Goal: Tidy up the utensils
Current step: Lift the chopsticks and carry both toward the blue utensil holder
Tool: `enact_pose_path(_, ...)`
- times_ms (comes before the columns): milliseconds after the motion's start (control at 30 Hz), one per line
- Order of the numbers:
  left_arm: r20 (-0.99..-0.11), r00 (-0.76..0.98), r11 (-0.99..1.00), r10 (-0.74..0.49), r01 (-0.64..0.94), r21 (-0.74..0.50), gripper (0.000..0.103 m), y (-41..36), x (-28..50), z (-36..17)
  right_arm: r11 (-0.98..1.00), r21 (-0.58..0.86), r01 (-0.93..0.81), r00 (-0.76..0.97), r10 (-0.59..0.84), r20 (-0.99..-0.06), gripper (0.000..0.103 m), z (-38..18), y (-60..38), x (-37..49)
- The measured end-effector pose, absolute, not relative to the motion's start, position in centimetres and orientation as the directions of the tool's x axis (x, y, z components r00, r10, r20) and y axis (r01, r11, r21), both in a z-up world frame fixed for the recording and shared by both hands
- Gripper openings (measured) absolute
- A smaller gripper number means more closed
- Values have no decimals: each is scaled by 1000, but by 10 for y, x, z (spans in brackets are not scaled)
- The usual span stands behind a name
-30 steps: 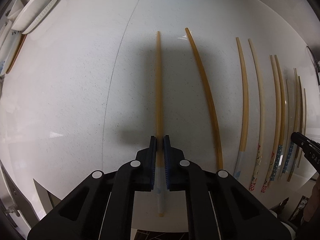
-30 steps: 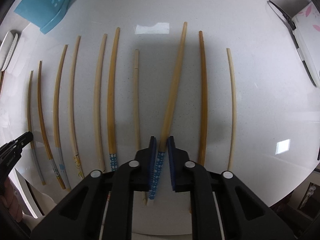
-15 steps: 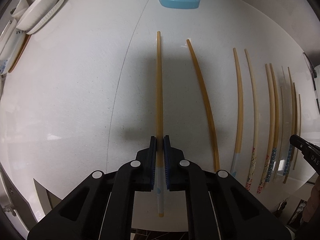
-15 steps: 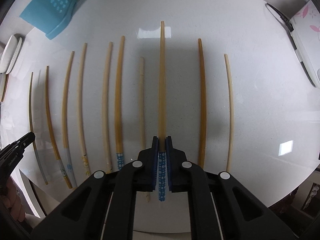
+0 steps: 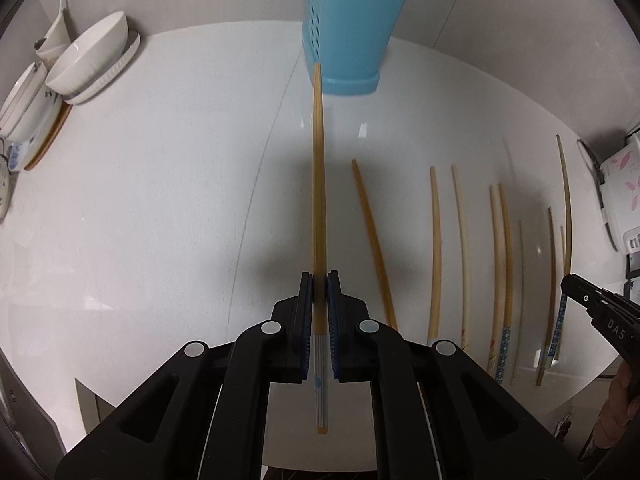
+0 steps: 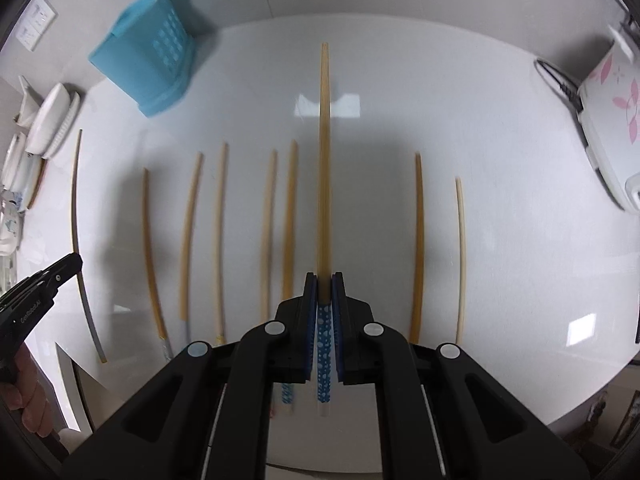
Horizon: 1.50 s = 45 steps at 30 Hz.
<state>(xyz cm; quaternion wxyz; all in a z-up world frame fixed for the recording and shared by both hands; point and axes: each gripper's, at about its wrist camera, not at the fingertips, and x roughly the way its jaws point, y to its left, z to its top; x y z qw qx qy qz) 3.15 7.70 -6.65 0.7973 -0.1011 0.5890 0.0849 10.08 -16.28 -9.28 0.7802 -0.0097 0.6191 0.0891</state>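
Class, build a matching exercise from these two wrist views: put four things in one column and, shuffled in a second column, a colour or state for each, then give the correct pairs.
Things
1. left gripper
2. right gripper
3. utensil holder
4. bowl

States
A. white, tilted against a plate
B. shut on a chopstick with a blue dotted end
C. blue, with holes in its wall
D. shut on a chopstick with a pale striped end

Pairs: 1-D, 2-B, 3-C, 4-A
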Motion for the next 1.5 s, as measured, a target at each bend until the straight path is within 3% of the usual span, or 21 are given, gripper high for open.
enact_pose_path(1033, -764, 646, 978, -8, -153, -140, 7, 106, 126, 52, 956, 156, -249, 556, 273, -785, 7, 28, -77, 176)
enact_pose_path(1500, -550, 834, 982, -38, -71, -176, 7, 112, 181, 82, 925, 230, -304, 642, 377, -668, 7, 58, -40, 229)
